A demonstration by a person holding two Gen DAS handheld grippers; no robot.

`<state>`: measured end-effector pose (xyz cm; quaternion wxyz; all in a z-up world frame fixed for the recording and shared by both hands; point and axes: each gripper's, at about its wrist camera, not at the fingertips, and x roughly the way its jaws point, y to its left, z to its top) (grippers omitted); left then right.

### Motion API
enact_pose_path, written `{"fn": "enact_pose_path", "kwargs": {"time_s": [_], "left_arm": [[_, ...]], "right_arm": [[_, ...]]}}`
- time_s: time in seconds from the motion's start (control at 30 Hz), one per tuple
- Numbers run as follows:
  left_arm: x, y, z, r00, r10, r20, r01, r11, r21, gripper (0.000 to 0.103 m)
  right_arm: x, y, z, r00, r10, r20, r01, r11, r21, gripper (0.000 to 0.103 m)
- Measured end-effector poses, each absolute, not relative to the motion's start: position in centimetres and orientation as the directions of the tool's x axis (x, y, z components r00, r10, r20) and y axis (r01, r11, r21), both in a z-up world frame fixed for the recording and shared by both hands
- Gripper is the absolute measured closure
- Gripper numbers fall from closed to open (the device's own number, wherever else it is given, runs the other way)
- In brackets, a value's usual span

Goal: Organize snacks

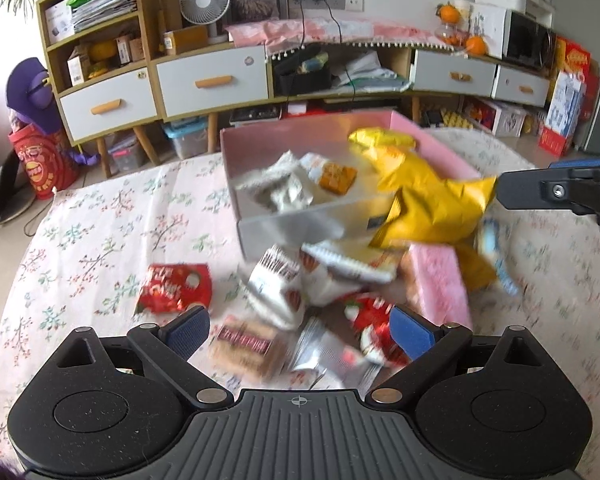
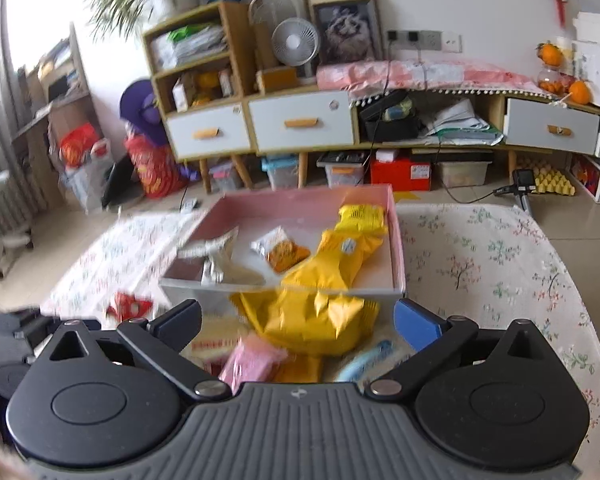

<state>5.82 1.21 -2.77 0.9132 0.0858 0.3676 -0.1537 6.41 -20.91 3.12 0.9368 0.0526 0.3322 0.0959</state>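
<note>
A pink open box stands on the floral tablecloth; inside lie white packets and an orange packet. A long yellow bag hangs over the box's front wall, half inside. It sits between the wide-apart fingers of my right gripper, whose pads do not touch it. My left gripper is open above a loose pile: a red packet, white-and-red packets, a silver packet and a pink packet. The right gripper's finger shows beside the yellow bag.
The floral tablecloth stretches bare to the right of the box and to the left of the pile. Beyond the table's far edge stand a low cabinet with white drawers, floor boxes and bags.
</note>
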Motion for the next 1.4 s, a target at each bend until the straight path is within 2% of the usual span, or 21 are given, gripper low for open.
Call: {"fn": "enact_pose_path", "kwargs": {"time_s": [0.5,0.53,0.6,0.63,0.7,0.77,0.9,1.07,1.4], "left_arm": [[3.7,2.7,-3.6,0.657,-0.345,-0.671,0.465,0.885,0.000,0.008],[3.6,2.6,-3.7,0.655,-0.347,-0.672,0.469,0.883,0.002,0.010],[3.5,2.5,-3.8,0.649,-0.348,-0.677,0.472,0.882,0.000,0.020],[3.6,2.4,-3.9,0.646,-0.349,-0.679,0.472,0.882,-0.005,0.024],[3.6,2.3,-3.9,0.644,-0.351,-0.680,0.468,0.883,-0.013,0.038],[3.6,2.3,-3.7,0.646,-0.354,-0.677,0.461,0.887,-0.024,0.045],[4.2,2.4,-3.6,0.640,-0.359,-0.679,0.431,0.899,-0.069,0.060],[5.3,2.2,-3.6,0.633,-0.362,-0.684,0.395,0.911,-0.117,0.067],[5.5,0.7,-3.6,0.604,-0.411,-0.683,0.444,0.885,-0.140,0.070]], "right_arm": [[4.4,-18.0,0.3,0.702,0.261,-0.662,-0.315,0.948,0.039,0.003],[4.4,-18.0,0.2,0.698,0.267,-0.664,-0.320,0.946,0.044,0.005],[4.5,-18.0,0.2,0.692,0.281,-0.665,-0.326,0.943,0.060,0.011],[4.6,-18.0,0.2,0.691,0.286,-0.664,-0.325,0.943,0.068,0.016],[4.9,-17.9,0.3,0.683,0.298,-0.667,-0.320,0.943,0.094,0.026],[5.2,-17.8,0.3,0.668,0.313,-0.675,-0.320,0.940,0.119,0.038],[5.4,-17.4,0.2,0.641,0.342,-0.687,-0.337,0.930,0.149,0.050],[6.0,-16.9,-0.1,0.607,0.357,-0.710,-0.329,0.926,0.184,0.061],[7.1,-18.1,-1.1,0.562,0.373,-0.738,-0.250,0.927,0.278,0.064]]}}
